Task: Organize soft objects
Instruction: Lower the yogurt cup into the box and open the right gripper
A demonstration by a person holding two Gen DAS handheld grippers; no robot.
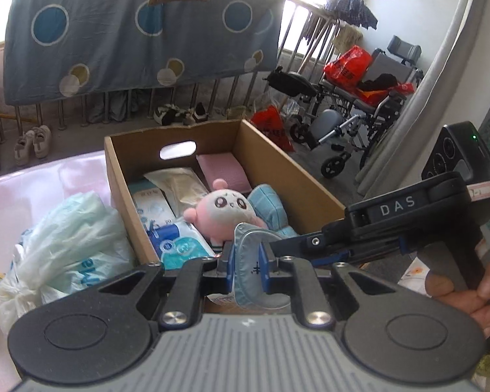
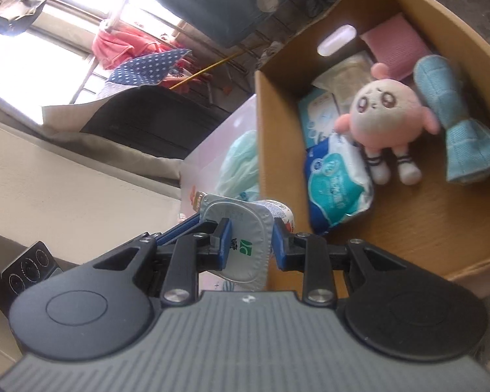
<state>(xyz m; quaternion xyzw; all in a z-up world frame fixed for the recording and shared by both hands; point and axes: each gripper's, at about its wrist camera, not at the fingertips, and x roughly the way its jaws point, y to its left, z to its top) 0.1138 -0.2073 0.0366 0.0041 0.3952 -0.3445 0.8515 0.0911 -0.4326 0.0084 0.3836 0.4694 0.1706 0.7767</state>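
A foil-lidded cup [image 1: 254, 261] is held between both grippers just over the near edge of a cardboard box [image 1: 297, 176]. My left gripper [image 1: 249, 268] is shut on the cup. My right gripper [image 2: 251, 245] is shut on the same cup [image 2: 241, 238], its arm [image 1: 392, 225] reaching in from the right. In the box lie a pink plush doll [image 1: 223, 210], a blue cloth toy [image 1: 271, 204], a pink pad [image 1: 223, 170] and tissue packs [image 1: 179, 241]. The doll [image 2: 382, 114] and the box [image 2: 441, 222] also show in the right wrist view.
A bundle of pale plastic bags [image 1: 68, 245] lies left of the box on a pink surface [image 1: 32, 189]. Wheelchairs [image 1: 352, 111] with red bags stand behind on the right. A blue dotted quilt [image 1: 130, 32] hangs on a railing; shoes [image 1: 32, 143] sit below.
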